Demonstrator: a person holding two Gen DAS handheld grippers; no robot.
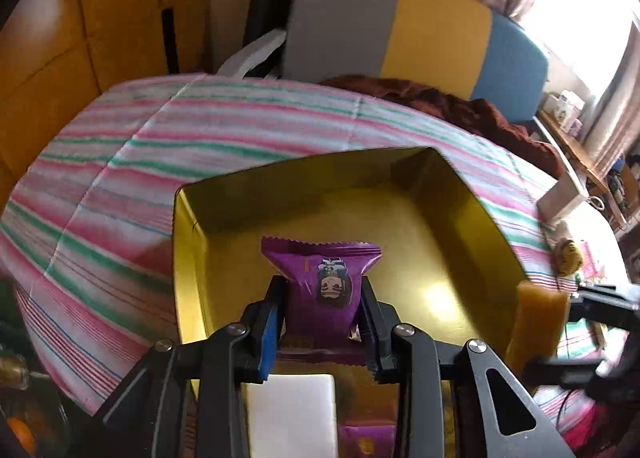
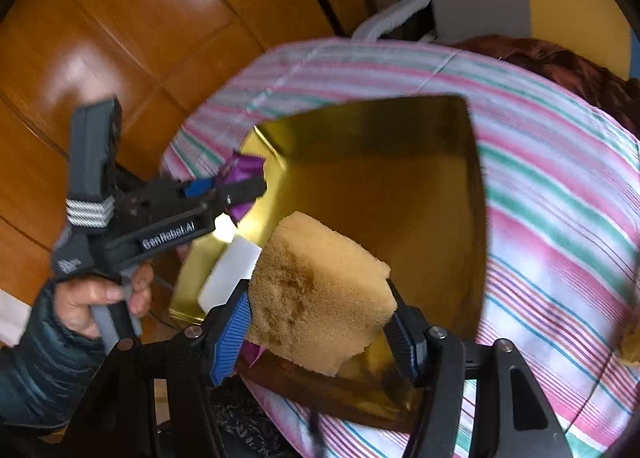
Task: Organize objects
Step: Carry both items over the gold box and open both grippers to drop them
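Glossy gold metal tin [image 1: 460,194]; porous sponge [image 2: 320,294]; shiny purple wrapper [image 1: 320,278]; striped cloth [image 1: 120,178].

Gold box's [image 1: 188,258] near end and white block [image 1: 292,414] behind the tongs, small shelf clutter [image 1: 568,114] blurred.

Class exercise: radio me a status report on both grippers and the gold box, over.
Left gripper shut on purple snack packet, above gold box. Right gripper shut on yellow sponge, over the box too. White block already inside. Nothing in the way.

Snack, sponge and tin

We see a purple snack packet [image 1: 324,282] upright at lower centre, a tan sponge [image 2: 320,294] tilted at lower centre, both above the open gold tin [image 2: 476,194].
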